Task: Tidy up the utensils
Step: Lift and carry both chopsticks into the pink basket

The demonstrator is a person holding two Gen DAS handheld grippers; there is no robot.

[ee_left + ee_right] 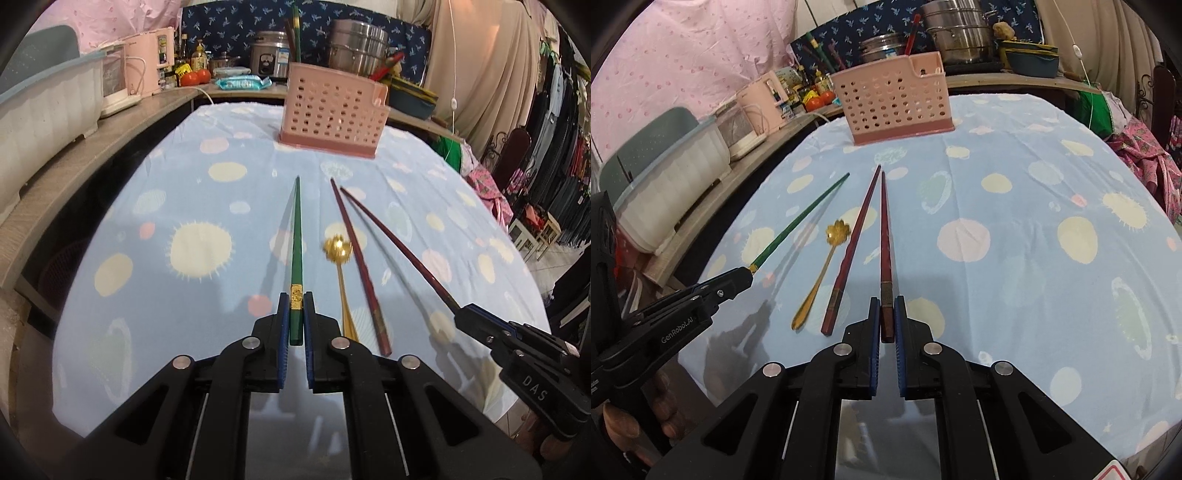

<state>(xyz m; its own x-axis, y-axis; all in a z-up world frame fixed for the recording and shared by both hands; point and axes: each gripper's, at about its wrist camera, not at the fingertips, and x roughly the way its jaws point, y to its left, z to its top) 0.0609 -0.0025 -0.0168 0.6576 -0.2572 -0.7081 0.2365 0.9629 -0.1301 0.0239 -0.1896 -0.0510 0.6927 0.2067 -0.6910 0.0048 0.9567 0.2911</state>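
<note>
The desk (pixel 424 206) carries a dotted blue cloth, and the pink utensil basket (pixel 332 114) stands well ahead of both sets of jaws. The left gripper (pixel 295 314) is clenched on the butt of the green chopstick (pixel 296 236), whose tip points toward the basket. The right gripper (pixel 886 317) is clenched on one dark red chopstick (pixel 884 236). Between the two sets of jaws, a second red chopstick (pixel 849 254) and a gold spoon (pixel 822 273) lie on the cloth.

Keep each stick level with its tip leading, raise it above the basket rim, then lower it tip-first into a compartment.

The basket's interior dividers are mostly hidden; the held sticks probably clear the cloth, though the fisheye view leaves this uncertain.
</note>
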